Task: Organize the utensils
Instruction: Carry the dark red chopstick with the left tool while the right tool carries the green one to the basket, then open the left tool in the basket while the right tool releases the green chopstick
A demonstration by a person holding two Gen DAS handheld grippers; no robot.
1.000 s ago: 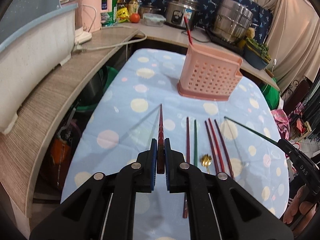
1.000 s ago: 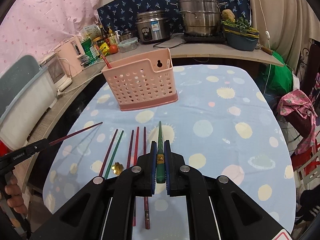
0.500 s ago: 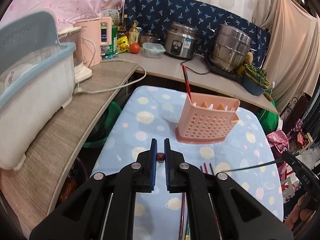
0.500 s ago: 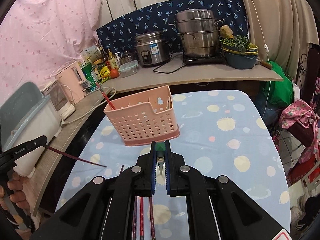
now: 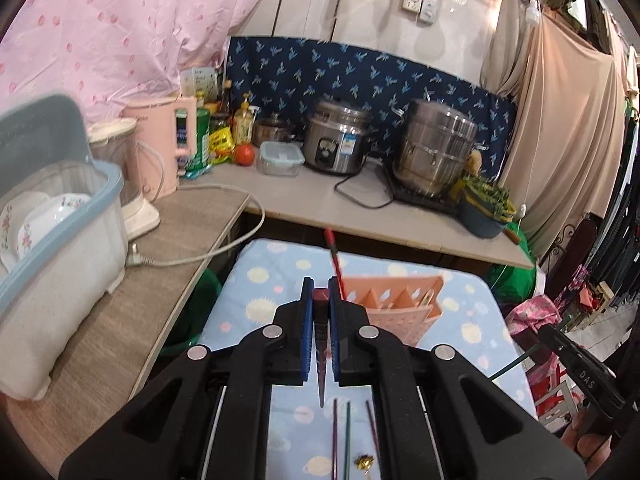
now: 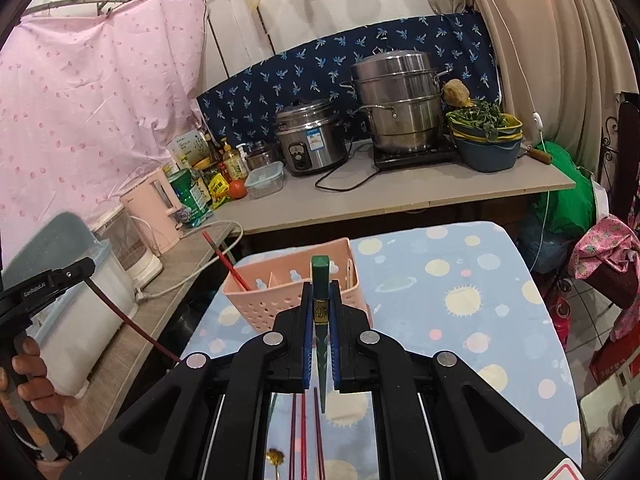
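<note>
left wrist: left gripper (image 5: 319, 308) clamps a dark red chopstick (image 5: 321, 354); pink holder (image 5: 394, 298) at table's far edge holds one red chopstick (image 5: 335, 262) | right wrist: right gripper (image 6: 320, 312) pinches a green chopstick (image 6: 321, 320); several chopsticks (image 6: 304, 432) and a spoon (image 6: 276, 458) left on the table (image 6: 460, 280)

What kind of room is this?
It looks like a home kitchen. A rice cooker and a big steel steamer pot stand on the counter, and a bin of plates sits on the side shelf.
</note>
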